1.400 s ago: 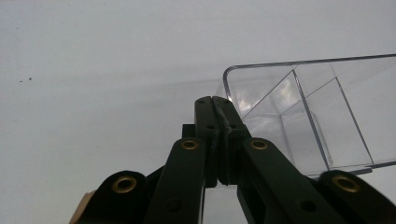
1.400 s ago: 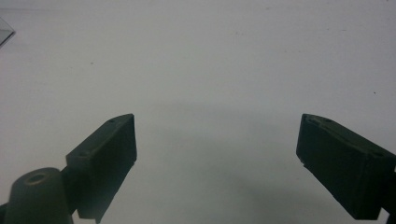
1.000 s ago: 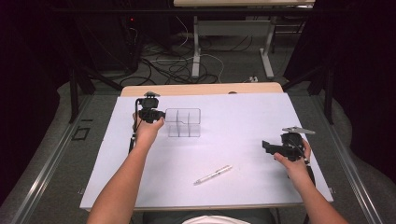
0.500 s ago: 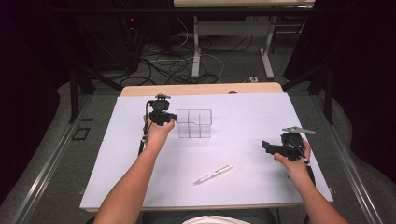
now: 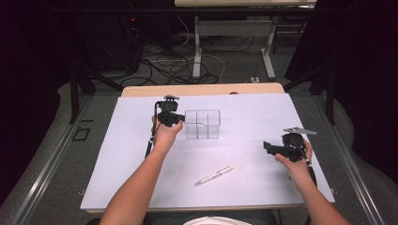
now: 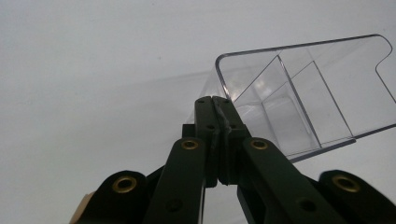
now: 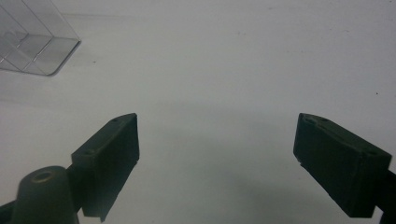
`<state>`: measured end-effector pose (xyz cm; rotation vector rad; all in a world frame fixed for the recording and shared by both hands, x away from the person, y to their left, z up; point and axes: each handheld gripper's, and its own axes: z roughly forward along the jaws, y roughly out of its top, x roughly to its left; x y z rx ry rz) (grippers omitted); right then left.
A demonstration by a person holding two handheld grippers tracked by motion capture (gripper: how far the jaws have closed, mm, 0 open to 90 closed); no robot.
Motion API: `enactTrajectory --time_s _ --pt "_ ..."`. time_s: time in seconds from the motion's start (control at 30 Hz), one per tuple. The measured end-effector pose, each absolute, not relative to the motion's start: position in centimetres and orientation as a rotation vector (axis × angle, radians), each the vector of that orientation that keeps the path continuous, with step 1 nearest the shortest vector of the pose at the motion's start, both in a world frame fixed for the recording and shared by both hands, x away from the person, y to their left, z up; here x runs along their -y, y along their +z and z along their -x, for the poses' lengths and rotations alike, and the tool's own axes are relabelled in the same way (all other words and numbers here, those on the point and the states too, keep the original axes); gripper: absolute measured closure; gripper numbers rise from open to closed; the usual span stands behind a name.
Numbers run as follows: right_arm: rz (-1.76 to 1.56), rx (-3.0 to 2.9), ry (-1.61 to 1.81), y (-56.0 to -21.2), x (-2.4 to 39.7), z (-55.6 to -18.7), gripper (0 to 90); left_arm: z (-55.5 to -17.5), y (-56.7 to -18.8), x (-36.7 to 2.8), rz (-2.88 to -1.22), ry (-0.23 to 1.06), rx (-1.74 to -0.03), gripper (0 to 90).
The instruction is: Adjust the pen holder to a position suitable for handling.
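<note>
Left hand-held gripper (image 6: 215,105) clamps clear organizer's (image 6: 308,88) corner edge

L gripper (image 5: 174,118) dragged clear organizer (image 5: 202,124) rightward across table.

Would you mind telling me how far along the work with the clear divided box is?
Done: the left tool is clamped on the wall of the clear divided box, which sits mid-table. In hand: that grip. Left: the pen lies untouched near the front edge and the box's compartments look empty; the right tool waits open with nothing between its jaws.
</note>
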<state>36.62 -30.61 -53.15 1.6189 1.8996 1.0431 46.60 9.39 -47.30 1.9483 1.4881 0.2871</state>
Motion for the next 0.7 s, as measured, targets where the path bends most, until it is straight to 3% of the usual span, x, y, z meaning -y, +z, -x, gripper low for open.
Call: enactTrajectory --time_s 0.63,0.7 --pt "-1.611 -1.904 1.044 -53.16 30.67 -36.62 14.5 -46.58 -47.41 -8.88 -1.945 0.263 -1.467 89.5" --pt "-1.600 -1.907 1.053 -53.10 30.64 -36.57 15.2 -46.51 -47.34 -9.10 -1.948 0.261 -1.460 85.0"
